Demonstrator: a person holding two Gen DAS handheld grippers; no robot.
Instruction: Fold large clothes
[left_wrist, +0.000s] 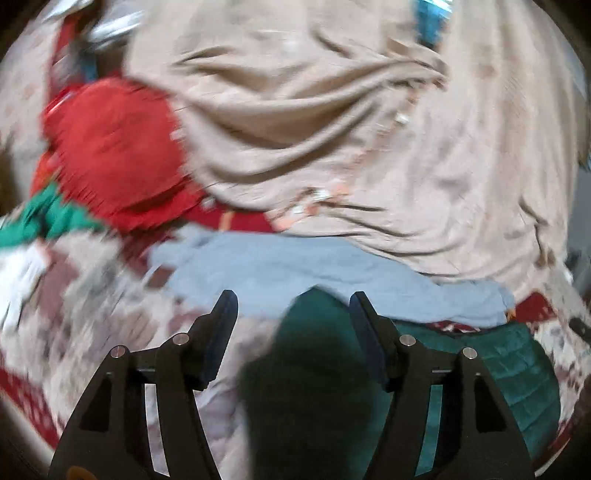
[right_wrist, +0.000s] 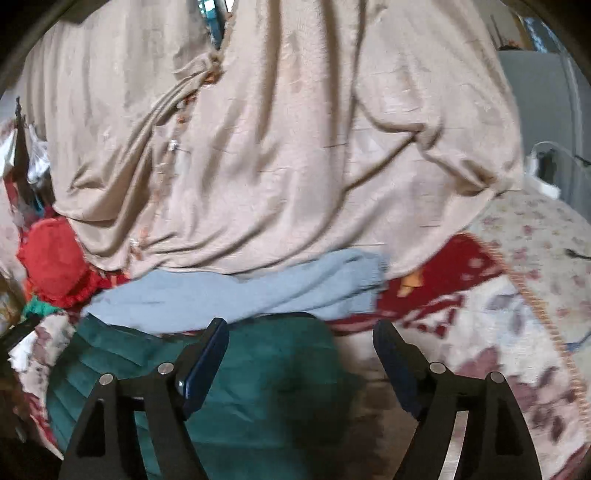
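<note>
A large beige garment (left_wrist: 332, 129) with small embroidery lies crumpled over most of the surface; it also fills the right wrist view (right_wrist: 280, 147). A light blue cloth (left_wrist: 295, 269) lies at its near edge, also seen in the right wrist view (right_wrist: 236, 291). A dark green quilted piece (left_wrist: 498, 369) lies nearest, also in the right wrist view (right_wrist: 273, 387). My left gripper (left_wrist: 293, 302) is open and empty above the green piece, just short of the blue cloth. My right gripper (right_wrist: 301, 332) is open and empty above the green piece's edge.
A red garment (left_wrist: 118, 155) and a green one (left_wrist: 48, 218) lie bunched at the left. All rest on a floral bedspread (right_wrist: 517, 314) with red patterned areas. A grey appliance (right_wrist: 546, 103) stands at the far right.
</note>
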